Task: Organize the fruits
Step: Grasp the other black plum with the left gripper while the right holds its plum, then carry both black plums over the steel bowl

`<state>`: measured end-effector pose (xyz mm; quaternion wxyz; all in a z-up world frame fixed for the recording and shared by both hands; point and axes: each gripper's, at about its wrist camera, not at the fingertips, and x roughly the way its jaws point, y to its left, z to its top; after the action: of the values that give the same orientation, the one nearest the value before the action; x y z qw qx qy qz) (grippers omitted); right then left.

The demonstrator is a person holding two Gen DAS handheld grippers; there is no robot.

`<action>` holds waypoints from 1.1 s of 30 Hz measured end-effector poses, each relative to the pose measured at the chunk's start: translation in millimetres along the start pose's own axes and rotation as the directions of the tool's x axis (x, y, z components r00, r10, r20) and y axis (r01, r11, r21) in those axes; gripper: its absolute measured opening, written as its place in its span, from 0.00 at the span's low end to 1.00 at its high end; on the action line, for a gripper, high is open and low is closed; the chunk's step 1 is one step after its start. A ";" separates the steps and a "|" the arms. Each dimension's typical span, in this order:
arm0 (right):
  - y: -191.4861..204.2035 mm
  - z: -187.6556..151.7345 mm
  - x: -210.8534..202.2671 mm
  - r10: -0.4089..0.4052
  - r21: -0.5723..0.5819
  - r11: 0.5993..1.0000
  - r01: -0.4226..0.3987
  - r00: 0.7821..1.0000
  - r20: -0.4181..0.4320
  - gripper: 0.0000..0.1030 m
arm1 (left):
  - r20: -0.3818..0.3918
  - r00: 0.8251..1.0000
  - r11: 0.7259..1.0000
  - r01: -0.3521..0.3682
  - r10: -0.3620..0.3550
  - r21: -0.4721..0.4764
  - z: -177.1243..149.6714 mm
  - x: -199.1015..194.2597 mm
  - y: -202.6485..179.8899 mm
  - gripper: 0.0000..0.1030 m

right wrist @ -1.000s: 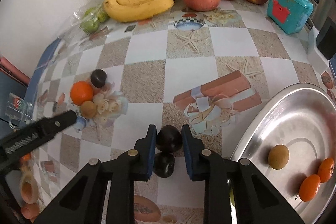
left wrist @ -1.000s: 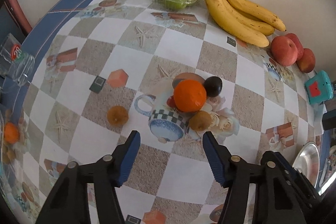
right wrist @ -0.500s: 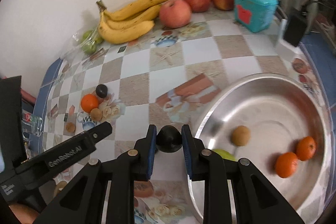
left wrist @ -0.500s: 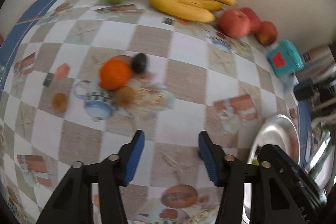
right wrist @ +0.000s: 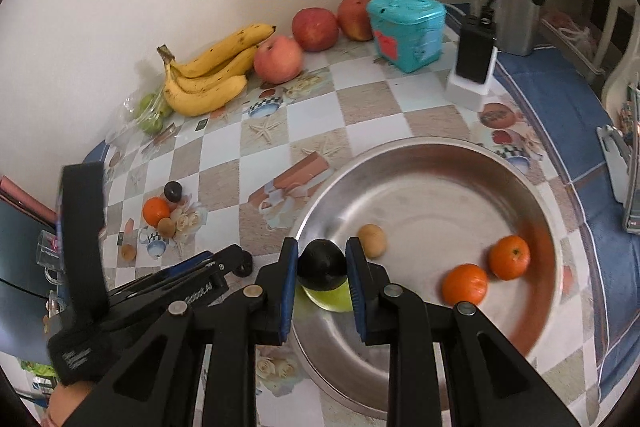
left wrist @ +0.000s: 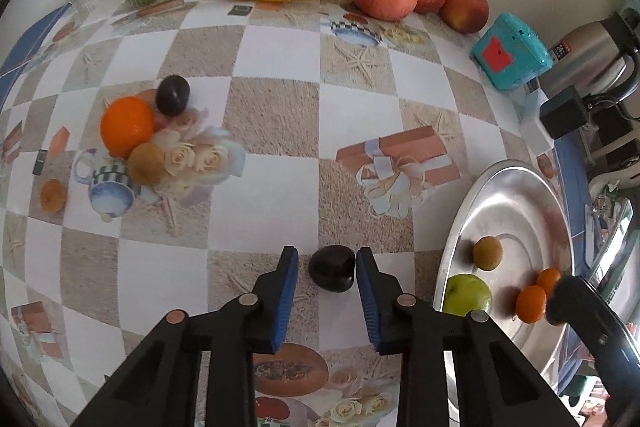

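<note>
Two fruits are being moved at once. The right gripper (right wrist: 322, 267) carries a dark plum (right wrist: 322, 269) clamped tight between its fingers, over the near rim of the steel bowl (right wrist: 532, 183); I judge the next move is to bring it further over the bowl, lower it and let go. The left gripper (left wrist: 326, 269) has just been closing its fingers around a second plum (left wrist: 332, 268) lying on the tabletop (left wrist: 280, 123) beside the bowl; one finger touches it, the other shows a gap, so the grip looks unfinished. Both plums are small, round, glossy, almost black. An orange (left wrist: 127, 126), a third plum (left wrist: 172, 95) and two small brown fruits wait across the tabletop.
</note>
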<state>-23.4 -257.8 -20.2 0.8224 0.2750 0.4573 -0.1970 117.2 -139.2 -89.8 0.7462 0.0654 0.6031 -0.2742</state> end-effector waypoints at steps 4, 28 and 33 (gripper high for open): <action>-7.4 -4.1 -5.6 0.005 0.011 1.000 -0.005 1.000 0.004 0.24 | -0.005 1.000 1.000 0.000 0.000 -0.001 -1.0 3.7 -1.7 0.26; -19.8 -23.2 -26.0 0.023 0.024 0.999 -0.023 1.000 0.015 0.24 | 0.113 0.994 0.999 0.001 0.004 -0.042 -11.1 -63.3 -9.0 0.25; -24.4 -30.8 -30.5 0.016 0.032 0.999 -0.016 1.000 0.010 0.24 | 0.145 0.989 1.000 0.007 -0.003 -0.024 -20.6 -81.9 -17.1 0.25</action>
<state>-72.7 -255.0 -13.9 0.8217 0.2910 0.4478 -0.1992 81.1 -117.7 -14.6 0.7880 0.0346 0.5509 -0.2726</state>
